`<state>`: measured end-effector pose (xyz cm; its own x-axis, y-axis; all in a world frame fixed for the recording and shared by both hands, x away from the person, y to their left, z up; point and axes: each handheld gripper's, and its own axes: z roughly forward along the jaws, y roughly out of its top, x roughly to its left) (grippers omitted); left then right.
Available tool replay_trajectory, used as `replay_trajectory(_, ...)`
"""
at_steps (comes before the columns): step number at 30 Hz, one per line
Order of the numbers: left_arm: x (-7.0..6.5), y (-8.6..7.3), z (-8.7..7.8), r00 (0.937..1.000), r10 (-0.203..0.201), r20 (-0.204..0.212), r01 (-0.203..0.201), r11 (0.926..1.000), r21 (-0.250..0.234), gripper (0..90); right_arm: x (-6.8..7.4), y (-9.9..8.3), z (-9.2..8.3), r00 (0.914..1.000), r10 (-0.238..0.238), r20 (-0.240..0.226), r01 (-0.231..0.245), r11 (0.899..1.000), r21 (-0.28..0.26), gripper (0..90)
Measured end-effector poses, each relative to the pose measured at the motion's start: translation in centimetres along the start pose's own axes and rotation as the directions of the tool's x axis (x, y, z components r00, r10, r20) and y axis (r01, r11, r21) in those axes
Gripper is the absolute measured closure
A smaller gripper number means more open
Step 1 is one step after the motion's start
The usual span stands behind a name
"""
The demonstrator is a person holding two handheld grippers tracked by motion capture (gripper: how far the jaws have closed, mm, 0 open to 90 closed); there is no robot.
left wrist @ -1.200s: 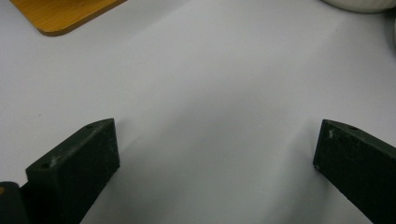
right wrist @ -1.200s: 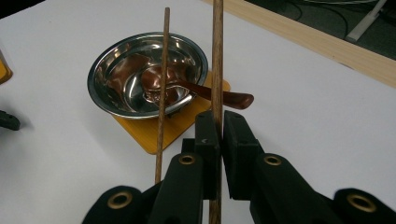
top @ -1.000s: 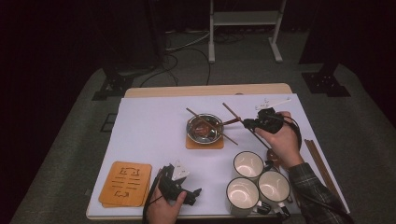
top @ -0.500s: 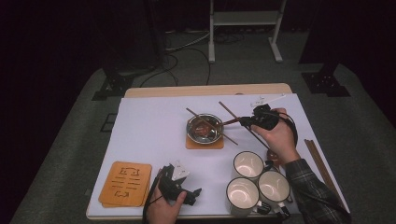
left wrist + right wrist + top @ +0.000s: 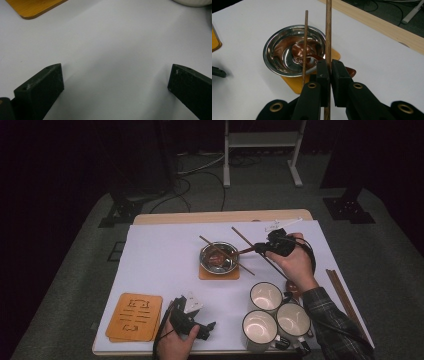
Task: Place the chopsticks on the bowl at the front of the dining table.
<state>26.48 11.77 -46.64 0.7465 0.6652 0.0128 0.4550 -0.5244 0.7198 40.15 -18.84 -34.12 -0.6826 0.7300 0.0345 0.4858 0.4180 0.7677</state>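
- two thin brown wooden chopsticks: one [image 5: 328, 30] clamped between the right gripper's [image 5: 329, 71] closed jaws, one [image 5: 305, 42] lying across the round steel bowl [image 5: 274, 53].
- one bowl, on a small orange wooden mat [image 5: 218, 272] mid-table, holding a brown spoon [image 5: 299, 51]; three white mugs [image 5: 265, 296] near right; one orange board [image 5: 135, 316] near left.
- left gripper [image 5: 192, 327] rests at the near edge, jaws wide, empty.
- white sheet [image 5: 160, 255] covers the wooden table; dark room.
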Motion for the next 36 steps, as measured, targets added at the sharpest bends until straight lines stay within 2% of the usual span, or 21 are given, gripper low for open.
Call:
replay_trajectory(30,0.0,0.0,0.0,1.0,-0.002,0.001,0.002,1.0,-0.001,0.0,1.2,2.7,1.8,0.9995,-0.019,-0.024,0.019,1.0,0.014,84.2)
replay_trajectory(36,0.0,0.0,0.0,1.0,0.001,0.0,-0.001,1.0,0.003,0.0,1.4,3.2,2.2,0.9995,-0.008,-0.029,0.009,1.0,0.022,84.2)
